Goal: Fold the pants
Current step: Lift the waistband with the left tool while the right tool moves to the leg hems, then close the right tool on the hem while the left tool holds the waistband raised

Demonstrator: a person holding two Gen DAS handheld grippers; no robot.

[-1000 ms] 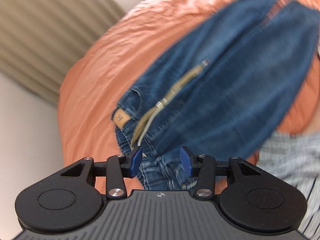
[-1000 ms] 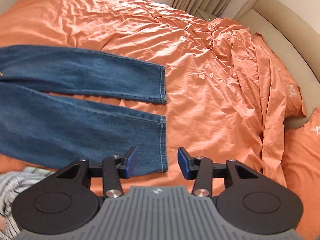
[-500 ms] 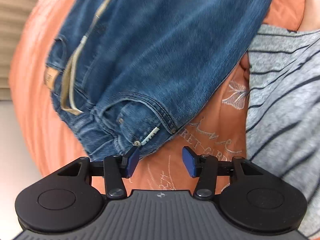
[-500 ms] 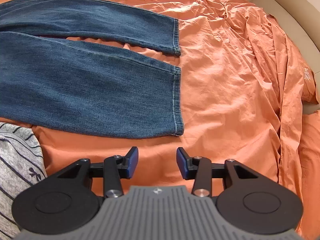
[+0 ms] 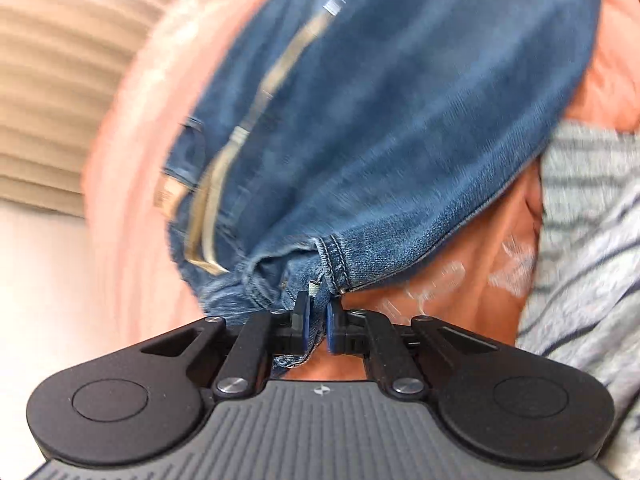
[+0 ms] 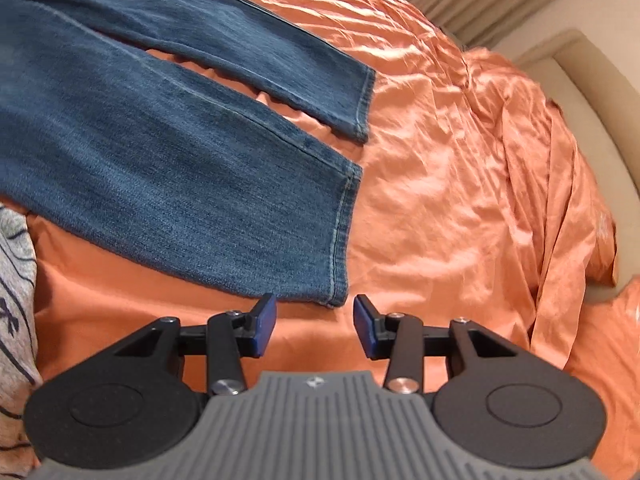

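Blue jeans [image 5: 400, 140] lie flat on an orange bed sheet [image 5: 480, 280], with a tan belt [image 5: 256, 112] along the waist. In the left wrist view my left gripper [image 5: 318, 316] is closing, and its pads pinch the near corner of the waistband. The right wrist view shows both legs [image 6: 160, 168] stretched out side by side. My right gripper [image 6: 315, 320] is open just short of the near leg's hem corner [image 6: 336, 296], with only sheet between its fingers.
Grey striped fabric [image 5: 592, 240] lies at the near edge of the bed, also seen at the left of the right wrist view [image 6: 16, 280]. Rumpled orange bedding [image 6: 460, 160] runs toward a beige headboard [image 6: 580, 80]. Beige curtains [image 5: 60, 80] hang beyond the bed.
Both grippers have come down toward the bed. The left one has gone from open to pinching the waistband corner. The right one stays open and now sits close to the near hem.
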